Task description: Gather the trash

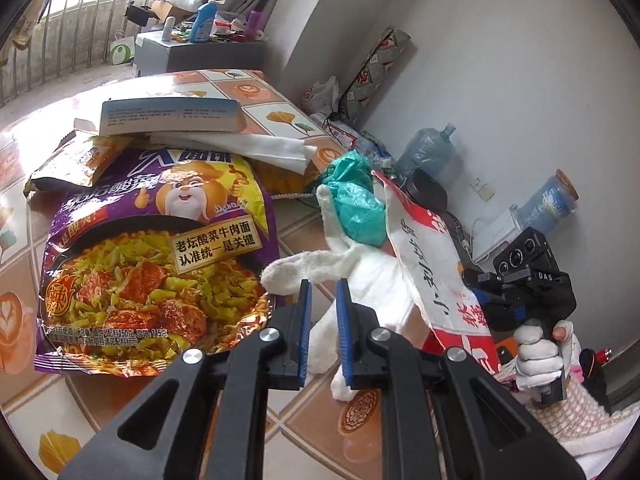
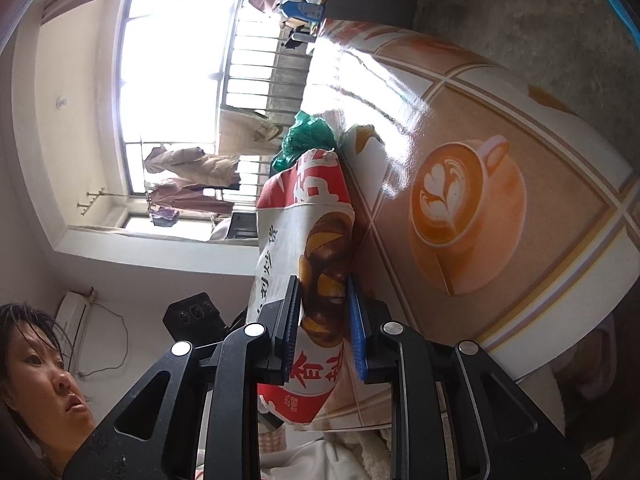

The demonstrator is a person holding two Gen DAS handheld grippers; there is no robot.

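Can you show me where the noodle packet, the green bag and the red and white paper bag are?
noodle packet (image 1: 156,264): left wrist view, on the noodle photo.
green bag (image 1: 356,208): left wrist view, crumpled middle.
red and white paper bag (image 2: 316,240): right wrist view, printed front.

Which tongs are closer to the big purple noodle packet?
Left. The left tongs sit right beside the purple noodle packet, over a white tissue. The right tongs are farther off, gripping the red-and-white paper bag.

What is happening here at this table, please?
A person is collecting trash with two handheld grippers. The right gripper grips a red and white paper bag that holds green plastic. The left gripper has white tissue between its nearly closed jaws, beside a noodle wrapper.
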